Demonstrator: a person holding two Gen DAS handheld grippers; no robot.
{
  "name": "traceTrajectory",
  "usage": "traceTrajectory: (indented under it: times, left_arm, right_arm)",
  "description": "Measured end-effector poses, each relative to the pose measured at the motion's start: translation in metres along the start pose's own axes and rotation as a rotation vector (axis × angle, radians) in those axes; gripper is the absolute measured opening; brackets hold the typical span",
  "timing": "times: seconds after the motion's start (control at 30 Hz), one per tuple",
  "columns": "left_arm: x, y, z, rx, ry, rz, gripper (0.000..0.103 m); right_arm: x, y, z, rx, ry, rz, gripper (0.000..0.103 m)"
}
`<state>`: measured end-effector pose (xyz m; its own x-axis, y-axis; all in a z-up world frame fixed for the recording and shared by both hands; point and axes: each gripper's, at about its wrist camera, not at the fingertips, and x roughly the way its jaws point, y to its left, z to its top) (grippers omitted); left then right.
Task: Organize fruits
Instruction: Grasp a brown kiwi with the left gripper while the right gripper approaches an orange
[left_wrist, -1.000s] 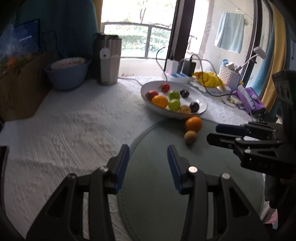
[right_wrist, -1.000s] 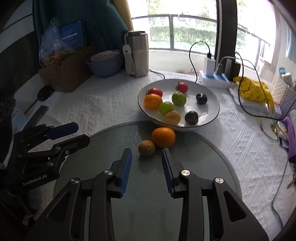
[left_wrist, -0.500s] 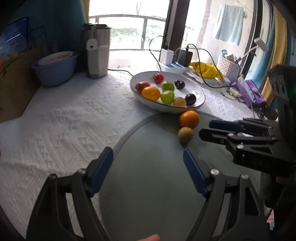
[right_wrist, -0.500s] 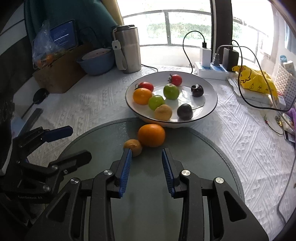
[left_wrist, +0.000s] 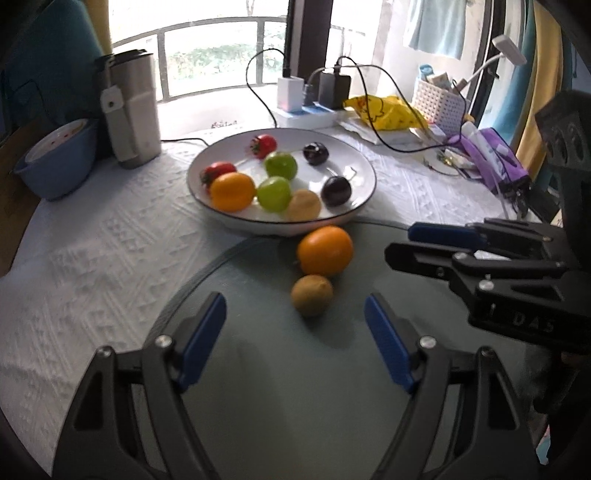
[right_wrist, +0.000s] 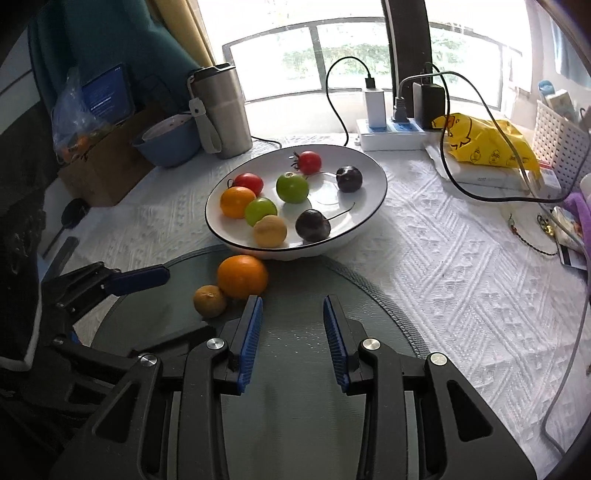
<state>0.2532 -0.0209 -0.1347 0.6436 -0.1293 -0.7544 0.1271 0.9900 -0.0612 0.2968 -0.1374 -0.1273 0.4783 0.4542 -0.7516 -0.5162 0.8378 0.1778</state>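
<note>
A white bowl (left_wrist: 364, 201) holds two tomatoes, two green fruits, two dark plums, an orange and a yellowish fruit. In front of it, on the round grey-green mat (left_wrist: 280, 387), lie a loose orange (left_wrist: 325, 250) and a brown kiwi (left_wrist: 312, 295), touching each other. My left gripper (left_wrist: 295, 306) stands wide and its jaws are closing; the kiwi lies between the blue fingertips (left_wrist: 208, 314) and neither pad touches it. In the right wrist view my right gripper (right_wrist: 293, 306) hovers over the mat just right of the orange (right_wrist: 242, 276), narrowly open with nothing between its pads.
A steel tumbler (right_wrist: 221, 110) and a blue bowl (right_wrist: 170, 142) stand at the back left beside a cardboard box (right_wrist: 107, 166). A power strip with chargers and cables (right_wrist: 391, 133), a yellow bag (right_wrist: 487, 142) and a white basket (right_wrist: 557, 125) crowd the back right.
My left gripper's jaws spread from narrow to wide and it moved forward to the kiwi. The right gripper also moved closer to the bowl, so the orange now lies by its left finger.
</note>
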Motion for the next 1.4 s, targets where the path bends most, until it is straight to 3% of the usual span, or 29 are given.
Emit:
traceTrajectory:
  times: [0.03,0.1,0.3,0.37,0.83,0.97,1.4]
  left_arm:
    - [0.002,-0.002,0.001,0.005,0.004,-0.003,0.075]
    - [0.007,-0.005,0.002,0.013,0.020,-0.005,0.057]
    - [0.009,-0.003,0.004,0.014,0.024,-0.010,0.031]
    - [0.008,-0.002,0.005,0.011,0.017,-0.015,0.026]
    - [-0.012,0.033,0.000,-0.044,-0.038,-0.024,0.026]
    - [-0.014,0.044,-0.002,-0.064,-0.045,-0.019,0.026]
    - [-0.013,0.058,-0.005,-0.097,-0.047,-0.018,0.026]
  right_arm:
    - [0.000,-0.001,0.000,0.002,0.000,0.002,0.036]
    - [0.002,-0.003,-0.001,0.008,0.001,0.008,0.036]
    - [0.004,-0.006,0.000,0.014,0.004,0.018,0.036]
    - [0.006,-0.005,0.001,0.012,0.008,0.018,0.036]
    - [0.023,0.026,0.013,-0.049,0.038,0.029,0.036]
    - [0.030,0.029,0.014,-0.053,0.047,0.017,0.052]
    - [0.046,0.043,0.016,-0.089,0.073,0.055,0.052]
